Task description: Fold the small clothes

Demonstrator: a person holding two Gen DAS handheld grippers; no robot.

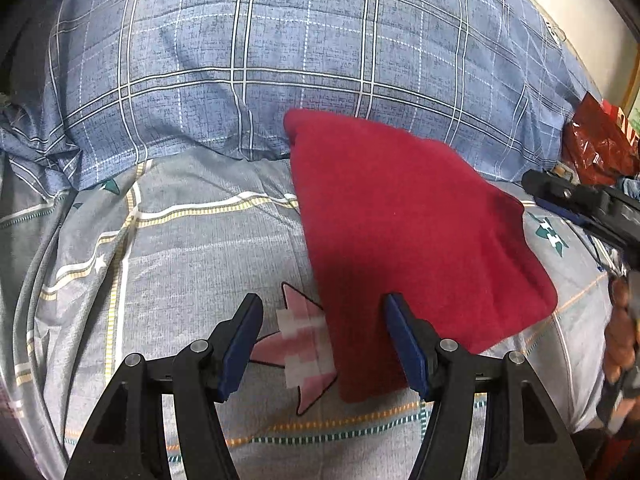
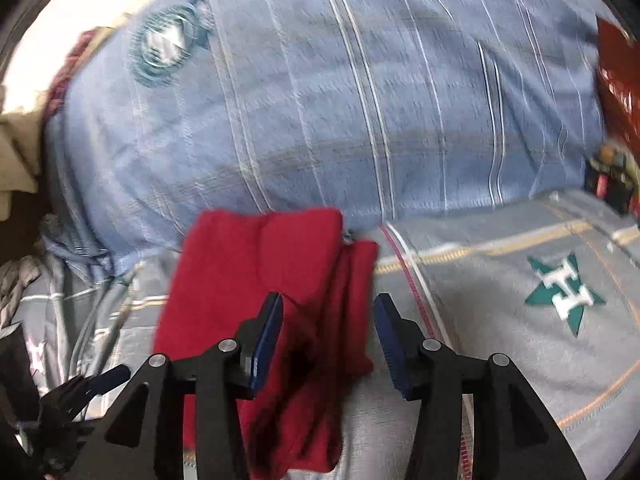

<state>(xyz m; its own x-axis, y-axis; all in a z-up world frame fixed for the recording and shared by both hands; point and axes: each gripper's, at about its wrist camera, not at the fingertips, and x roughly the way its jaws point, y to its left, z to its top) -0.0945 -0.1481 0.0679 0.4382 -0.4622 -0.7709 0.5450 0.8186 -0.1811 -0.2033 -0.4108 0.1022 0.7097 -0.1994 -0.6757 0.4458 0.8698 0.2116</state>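
Note:
A red cloth (image 1: 408,240) lies folded flat on the grey bed sheet (image 1: 192,264), its far corner against the blue checked pillow. My left gripper (image 1: 323,308) hovers open over the cloth's near left edge; one blue pad is above the red fabric, the other above the sheet's pink star print. In the blurred right wrist view the red cloth (image 2: 260,280) shows folds and a zip edge. My right gripper (image 2: 329,304) is open just above it, and its pads do not press the fabric. At the right edge of the left wrist view, the right gripper (image 1: 552,186) points in over the sheet.
A big blue checked pillow (image 1: 280,60) fills the far side. A red plastic bag (image 1: 600,144) and small clutter sit at the right. A hand (image 1: 622,332) holds the right tool. The sheet has a green star print (image 2: 564,292). A bunched grey cover (image 2: 24,280) lies at the left.

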